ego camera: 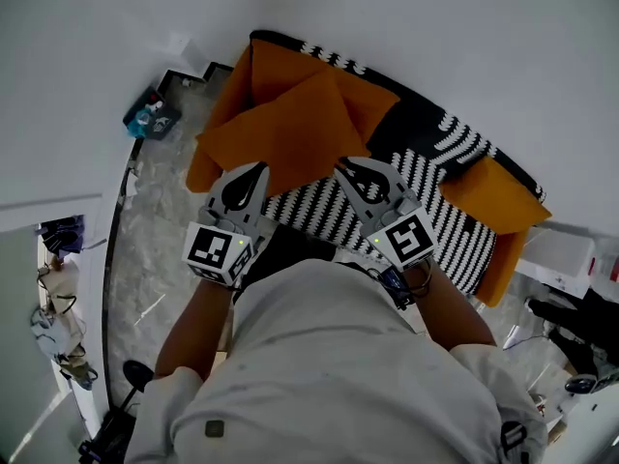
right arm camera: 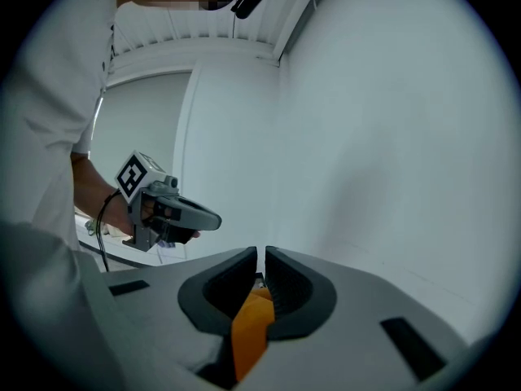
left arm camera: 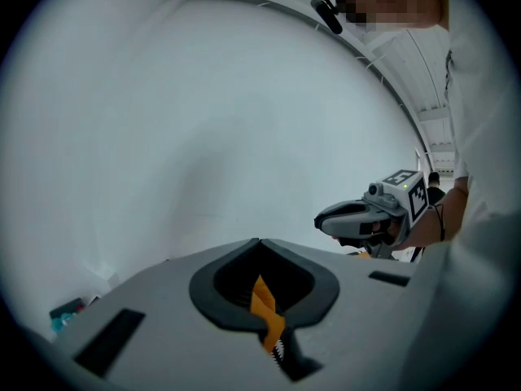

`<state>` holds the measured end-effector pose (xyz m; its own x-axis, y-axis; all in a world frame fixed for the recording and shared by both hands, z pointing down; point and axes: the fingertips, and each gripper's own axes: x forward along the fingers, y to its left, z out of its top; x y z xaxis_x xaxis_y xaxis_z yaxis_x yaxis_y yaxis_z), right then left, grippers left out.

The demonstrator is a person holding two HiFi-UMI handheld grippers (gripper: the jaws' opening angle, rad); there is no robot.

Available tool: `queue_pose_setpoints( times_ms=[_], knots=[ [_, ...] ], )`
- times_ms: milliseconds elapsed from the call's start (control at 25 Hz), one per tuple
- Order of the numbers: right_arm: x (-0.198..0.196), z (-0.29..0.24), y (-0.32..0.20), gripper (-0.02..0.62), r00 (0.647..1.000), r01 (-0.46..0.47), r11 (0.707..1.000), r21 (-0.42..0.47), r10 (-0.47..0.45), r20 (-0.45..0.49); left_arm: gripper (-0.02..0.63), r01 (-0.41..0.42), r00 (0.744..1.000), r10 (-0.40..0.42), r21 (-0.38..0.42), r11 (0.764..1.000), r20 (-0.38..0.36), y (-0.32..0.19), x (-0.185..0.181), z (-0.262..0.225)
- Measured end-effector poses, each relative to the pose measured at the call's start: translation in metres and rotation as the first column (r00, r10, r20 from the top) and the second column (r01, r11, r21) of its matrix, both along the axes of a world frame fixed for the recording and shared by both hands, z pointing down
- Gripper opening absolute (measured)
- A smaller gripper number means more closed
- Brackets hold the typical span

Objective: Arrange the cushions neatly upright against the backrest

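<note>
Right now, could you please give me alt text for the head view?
Seen from above, the left gripper and right gripper each pinch an orange cushion over a black-and-white sofa; a second cushion sits at its right end.

This looks like a living room in a home. A sofa [ego camera: 455, 225] with a black and white striped cover stands against plain white walls [ego camera: 435, 27], and an orange cushion [ego camera: 280, 129] and a second cushion [ego camera: 488, 196] are on it. The floor [ego camera: 155, 259] is grey stone with a marble pattern. White boxes [ego camera: 561, 254] stand near one end of the sofa.
</note>
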<state>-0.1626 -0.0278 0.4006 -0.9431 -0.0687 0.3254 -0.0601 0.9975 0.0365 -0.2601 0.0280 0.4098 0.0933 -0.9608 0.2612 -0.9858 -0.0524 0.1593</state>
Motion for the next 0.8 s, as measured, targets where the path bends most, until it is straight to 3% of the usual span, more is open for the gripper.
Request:
queue_pose_setpoints(
  times_ms=[280, 400, 520, 600, 800],
  knots=[
    [-0.080, 0.025, -0.016, 0.106, 0.988, 0.153, 0.981, 0.123, -0.146, -0.058, 0.009, -0.019, 1.000, 0.020, -0.059, 0.998, 0.001, -0.023, -0.055, 0.027],
    [-0.109, 0.041, -0.020, 0.137, 0.978, 0.186, 0.975, 0.119, -0.172, -0.118, 0.009, -0.044, 0.999, 0.045, -0.091, 0.995, 0.011, -0.032, -0.075, 0.042],
    [-0.132, 0.068, -0.026, 0.146, 0.948, 0.274, 0.937, 0.216, -0.225, -0.225, 0.019, -0.070, 0.996, 0.076, -0.145, 0.987, 0.036, -0.039, -0.094, 0.068],
    [-0.147, 0.087, -0.029, 0.166, 0.917, 0.342, 0.902, 0.262, -0.260, -0.301, 0.079, -0.088, 0.994, 0.098, -0.186, 0.979, 0.042, -0.043, -0.107, 0.090],
    [-0.181, 0.138, -0.038, 0.204, 0.824, 0.484, 0.835, 0.263, -0.332, -0.460, 0.145, -0.134, 0.988, 0.152, -0.287, 0.948, 0.039, -0.051, -0.138, 0.146]
  ],
)
